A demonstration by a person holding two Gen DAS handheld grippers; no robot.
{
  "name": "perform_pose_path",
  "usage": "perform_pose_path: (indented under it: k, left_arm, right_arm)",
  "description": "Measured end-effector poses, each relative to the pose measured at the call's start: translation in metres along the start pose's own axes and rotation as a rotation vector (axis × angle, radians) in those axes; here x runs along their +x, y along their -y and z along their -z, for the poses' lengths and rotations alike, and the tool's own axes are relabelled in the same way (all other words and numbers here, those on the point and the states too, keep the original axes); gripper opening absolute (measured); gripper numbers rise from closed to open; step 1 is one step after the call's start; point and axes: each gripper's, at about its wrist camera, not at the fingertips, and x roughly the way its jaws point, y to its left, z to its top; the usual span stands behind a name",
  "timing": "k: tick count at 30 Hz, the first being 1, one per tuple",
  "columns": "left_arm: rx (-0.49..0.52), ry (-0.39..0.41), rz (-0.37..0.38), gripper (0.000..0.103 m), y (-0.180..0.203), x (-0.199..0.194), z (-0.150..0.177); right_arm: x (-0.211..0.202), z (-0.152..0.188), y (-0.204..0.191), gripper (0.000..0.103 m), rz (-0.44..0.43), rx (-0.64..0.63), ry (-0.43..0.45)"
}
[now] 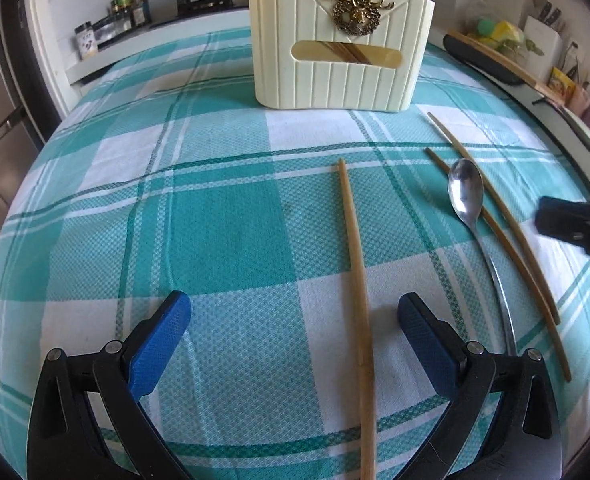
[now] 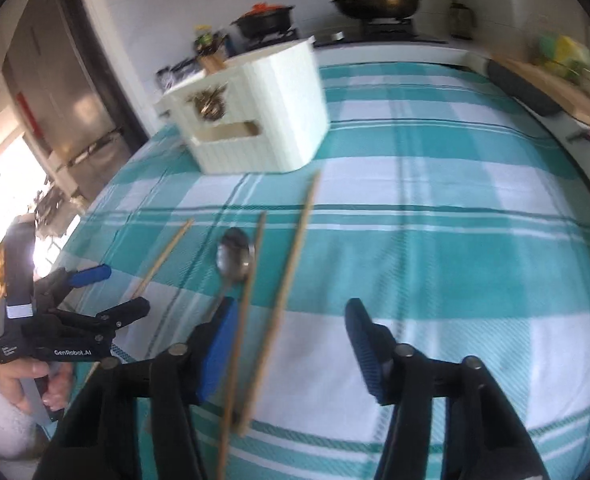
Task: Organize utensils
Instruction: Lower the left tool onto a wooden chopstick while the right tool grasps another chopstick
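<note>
- while both grippers hang over the checked tablecloth, nothing is gripped: the left gripper stands wide and released, with a lone chopstick lying on the cloth between its blue pads, closer to the right-hand one, touching neither.
- right gripper is part-way spread with its pads clear of everything; two chopsticks run up from between its jaws, just beside its left pad, and they look to be lying on the cloth, not clamped.
- spoon lies between the lone stick and that pair, its bowl resting against the nearer of the two; its handle runs down beside the left gripper's right finger.
- cream utensil holder stands upright at the far side of the cloth, well apart from the loose pieces, with sticks already showing through its slot.
- risks, as i judge them:
  - closing off-centre on the lone stick could roll it aside or pinch only cloth.
  - lifting one stick of the pair may drag the spoon, since they touch.
  - a thin stick held near one end could swing and catch the holder's rim, tipping it.
  - the two grippers work close together and could knock each other.
  - right view is blurred, so exact contact there is uncertain.
</note>
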Motion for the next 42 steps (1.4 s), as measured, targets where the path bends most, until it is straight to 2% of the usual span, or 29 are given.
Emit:
perform_pose_path:
  k: [1, 3, 7, 10, 15, 18, 22, 24, 25, 26, 34, 42]
  left_arm:
    - [0.001, 0.000, -0.002, 0.103, 0.000, 0.000, 0.000]
    - [0.001, 0.001, -0.004, 0.103, 0.000, 0.000, 0.000]
    - [-0.001, 0.005, -0.019, 0.100, 0.001, -0.001, 0.000]
    - [-0.010, 0.016, -0.032, 0.093, 0.000, -0.006, 0.004]
    - [-0.052, 0.008, -0.061, 0.094, -0.016, -0.014, 0.015]
    - [-0.062, 0.001, -0.054, 0.094, -0.027, -0.018, 0.020]
    - [-0.058, -0.013, -0.046, 0.100, -0.031, -0.016, 0.019]
    - [-0.053, -0.015, -0.050, 0.102, -0.030, -0.014, 0.019]
    - [-0.050, -0.016, -0.052, 0.103, -0.029, -0.013, 0.018]
    - [-0.048, -0.016, -0.053, 0.103, -0.029, -0.013, 0.018]
    - [-0.048, -0.007, -0.052, 0.103, -0.029, -0.013, 0.019]
    - [-0.048, -0.007, -0.052, 0.103, -0.029, -0.014, 0.020]
  right_arm:
    - [0.007, -0.001, -0.004, 0.039, 0.015, -0.020, -0.018]
    - [0.020, -0.003, -0.010, 0.032, 0.037, -0.053, -0.059]
    - [0.024, -0.004, -0.009, 0.009, 0.094, -0.079, -0.068]
    - [0.018, -0.001, 0.004, 0.007, 0.138, -0.049, -0.070]
    - [-0.010, 0.026, 0.033, 0.007, 0.251, -0.040, -0.074]
    - [-0.033, 0.046, 0.053, 0.007, 0.301, -0.027, -0.071]
    - [-0.050, 0.058, 0.058, 0.010, 0.327, -0.050, -0.050]
    - [-0.049, 0.060, 0.056, 0.028, 0.305, -0.062, -0.046]
    - [-0.047, 0.061, 0.055, 0.043, 0.297, -0.065, -0.047]
    - [-0.044, 0.061, 0.056, 0.048, 0.295, -0.067, -0.048]
    - [-0.038, 0.063, 0.061, 0.050, 0.269, -0.021, 0.033]
    - [-0.039, 0.064, 0.063, 0.051, 0.256, -0.009, 0.040]
